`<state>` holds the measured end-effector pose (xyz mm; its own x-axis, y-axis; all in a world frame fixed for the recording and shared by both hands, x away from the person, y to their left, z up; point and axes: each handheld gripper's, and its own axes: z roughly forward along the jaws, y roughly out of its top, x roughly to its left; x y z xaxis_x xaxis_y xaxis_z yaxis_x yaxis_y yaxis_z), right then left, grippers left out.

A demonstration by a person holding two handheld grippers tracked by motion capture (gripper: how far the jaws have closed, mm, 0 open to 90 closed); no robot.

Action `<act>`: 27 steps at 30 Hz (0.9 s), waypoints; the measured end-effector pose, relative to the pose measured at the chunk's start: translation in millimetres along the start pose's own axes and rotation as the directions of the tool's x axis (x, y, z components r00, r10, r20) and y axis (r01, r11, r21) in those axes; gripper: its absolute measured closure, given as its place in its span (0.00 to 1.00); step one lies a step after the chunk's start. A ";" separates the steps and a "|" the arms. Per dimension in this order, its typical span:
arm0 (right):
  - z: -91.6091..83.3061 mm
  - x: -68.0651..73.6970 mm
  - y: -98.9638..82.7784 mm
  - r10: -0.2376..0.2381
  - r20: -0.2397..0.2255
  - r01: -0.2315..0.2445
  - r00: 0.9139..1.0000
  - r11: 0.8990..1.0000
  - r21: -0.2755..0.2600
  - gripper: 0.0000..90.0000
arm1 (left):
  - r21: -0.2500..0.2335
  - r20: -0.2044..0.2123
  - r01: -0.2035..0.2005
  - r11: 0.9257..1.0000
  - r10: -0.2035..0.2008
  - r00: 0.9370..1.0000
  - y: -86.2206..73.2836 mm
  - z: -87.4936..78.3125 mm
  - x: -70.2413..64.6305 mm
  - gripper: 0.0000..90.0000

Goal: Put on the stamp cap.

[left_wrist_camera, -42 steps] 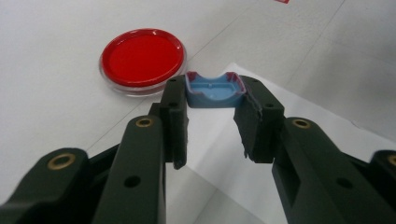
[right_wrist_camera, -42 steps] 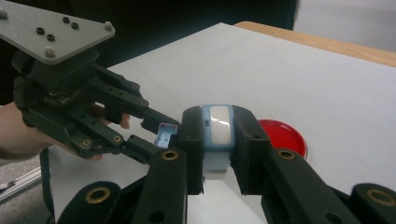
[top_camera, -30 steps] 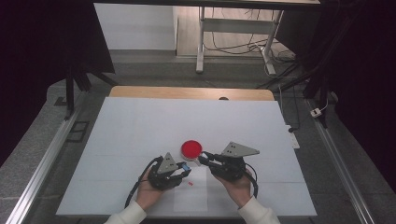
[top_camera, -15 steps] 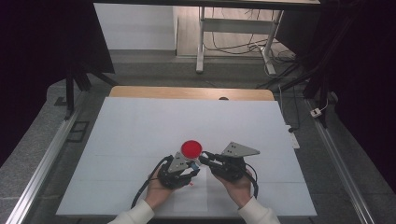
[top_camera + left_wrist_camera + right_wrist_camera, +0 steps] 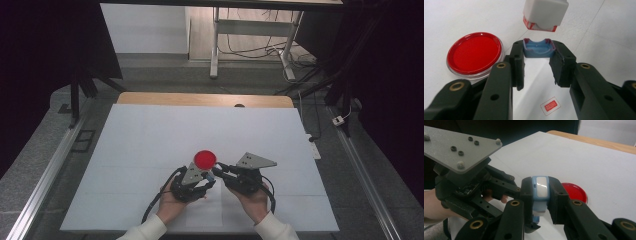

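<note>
Stamp and cap held apart just right of the red ink pad

High view: both hands meet at the near middle of the white table (image 5: 150,150), the left gripper (image 5: 204,172) and right gripper (image 5: 218,169) nearly touching by the red ink pad (image 5: 205,159).
Left gripper view: its jaws are clamped on a blue cap (image 5: 538,48); the stamp (image 5: 545,13) hangs above it, red die exposed. One red imprint (image 5: 550,106) lies on the paper, its writing too small to read.
Right gripper view: its jaws grip the blue-and-white stamp (image 5: 541,192). Stamping looks done; capping remains, judging by this.
</note>
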<state>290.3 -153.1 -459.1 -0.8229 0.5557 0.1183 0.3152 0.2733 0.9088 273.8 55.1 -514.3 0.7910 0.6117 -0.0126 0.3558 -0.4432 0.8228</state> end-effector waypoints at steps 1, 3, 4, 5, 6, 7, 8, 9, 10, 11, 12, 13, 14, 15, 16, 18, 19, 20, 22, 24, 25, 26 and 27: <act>0.3 0.5 -0.1 0.001 -0.003 -0.001 1.000 1.000 0.002 0.83 | 0.001 0.001 0.000 1.000 0.000 1.000 -0.1 0.2 0.0 0.72; 1.4 1.4 -0.4 0.001 -0.004 -0.001 1.000 1.000 0.006 0.83 | 0.003 -0.002 -0.003 1.000 0.003 1.000 -0.2 0.5 -0.1 0.72; 2.1 1.9 -0.6 0.002 -0.002 -0.002 1.000 1.000 0.009 0.83 | 0.003 -0.002 -0.003 1.000 0.003 1.000 -0.1 0.5 -0.2 0.72; 2.7 2.2 -0.8 0.004 -0.001 -0.004 1.000 1.000 0.012 0.83 | 0.002 -0.001 -0.003 1.000 0.003 1.000 -0.1 0.3 -0.2 0.72; 3.3 2.6 -1.1 0.006 0.002 -0.006 1.000 1.000 0.016 0.83 | 0.001 -0.002 -0.002 1.000 0.002 1.000 -0.1 0.1 -0.3 0.72; 3.9 3.1 -1.4 0.009 0.005 -0.009 1.000 1.000 0.019 0.83 | 0.001 -0.006 -0.002 1.000 0.002 1.000 -0.1 -0.1 -0.2 0.72; 4.4 3.5 -1.7 0.011 0.007 -0.011 1.000 1.000 0.021 0.83 | -0.001 -0.007 -0.001 1.000 0.001 1.000 -0.1 -0.3 -0.2 0.72; 5.0 4.0 -1.9 0.014 0.010 -0.014 1.000 1.000 0.022 0.83 | -0.001 -0.010 -0.001 1.000 0.001 1.000 -0.1 -0.6 -0.1 0.72; 5.5 4.6 -2.1 0.016 0.015 -0.016 1.000 1.000 0.024 0.83 | -0.002 -0.011 -0.001 1.000 0.001 1.000 -0.1 -0.7 -0.1 0.72; 5.8 5.0 -2.1 0.018 0.017 -0.018 1.000 1.000 0.025 0.83 | -0.003 -0.012 -0.001 1.000 0.001 1.000 -0.2 -0.9 0.0 0.72; 6.1 5.4 -2.2 0.020 0.018 -0.020 1.000 0.999 0.026 0.83 | -0.003 -0.014 -0.001 1.000 0.001 1.000 -0.2 -0.9 -0.1 0.72; 6.4 5.9 -2.2 0.021 0.022 -0.022 1.000 0.999 0.027 0.83 | -0.003 -0.016 -0.002 1.000 0.002 1.000 -0.2 -0.9 -0.2 0.72; 6.7 6.4 -2.2 0.023 0.026 -0.023 0.999 0.999 0.028 0.83 | -0.003 -0.016 -0.004 1.000 0.004 1.000 -0.3 -0.9 -0.2 0.72; 6.8 6.7 -2.1 0.024 0.029 -0.025 0.999 0.999 0.029 0.83 | -0.003 -0.018 -0.004 1.000 0.004 1.000 -0.4 -0.9 -0.2 0.72; 7.0 7.2 -2.1 0.027 0.033 -0.028 0.999 0.999 0.031 0.83 | -0.003 -0.018 -0.003 1.000 0.003 1.000 -0.5 -0.8 -0.2 0.72; 7.4 7.9 -2.2 0.033 0.040 -0.034 0.999 0.999 0.034 0.83 | -0.004 -0.021 -0.003 1.000 0.003 1.000 -0.7 -0.8 -0.1 0.72; 7.6 8.2 -2.2 0.034 0.042 -0.036 0.999 0.999 0.034 0.83 | -0.005 -0.021 -0.003 1.000 0.002 1.000 -0.7 -0.8 -0.1 0.72; 7.8 8.5 -2.3 0.035 0.044 -0.037 0.998 0.999 0.035 0.83 | -0.005 -0.022 -0.004 1.000 0.004 1.000 -0.7 -0.8 -0.1 0.72; 8.3 8.6 -2.6 0.038 0.049 -0.039 0.998 0.999 0.037 0.83 | -0.005 -0.022 -0.004 1.000 0.004 1.000 -0.8 -0.8 -0.5 0.72; 8.6 8.4 -2.8 0.044 0.053 -0.046 0.998 0.998 0.038 0.83 | -0.007 -0.024 -0.005 1.000 0.005 1.000 -0.7 -0.9 -0.8 0.72; 8.7 8.4 -2.9 0.046 0.057 -0.048 0.997 0.998 0.039 0.83 | -0.008 -0.024 -0.005 1.000 0.005 1.000 -0.7 -1.0 -0.8 0.72; 9.0 8.4 -3.1 0.050 0.059 -0.053 0.997 0.998 0.036 0.83 | -0.008 -0.025 -0.006 1.000 0.005 1.000 -0.7 -1.1 -0.8 0.72; 8.9 8.2 -3.1 0.050 0.060 -0.053 0.997 0.998 0.040 0.83 | -0.008 -0.026 -0.006 1.000 0.006 1.000 -0.7 -1.1 -0.8 0.72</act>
<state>286.8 -142.4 -464.4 -0.7764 0.6146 0.1399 0.3768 0.2746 0.8846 272.3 55.6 -514.2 0.7800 0.6257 0.0072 0.3468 -0.4418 0.8274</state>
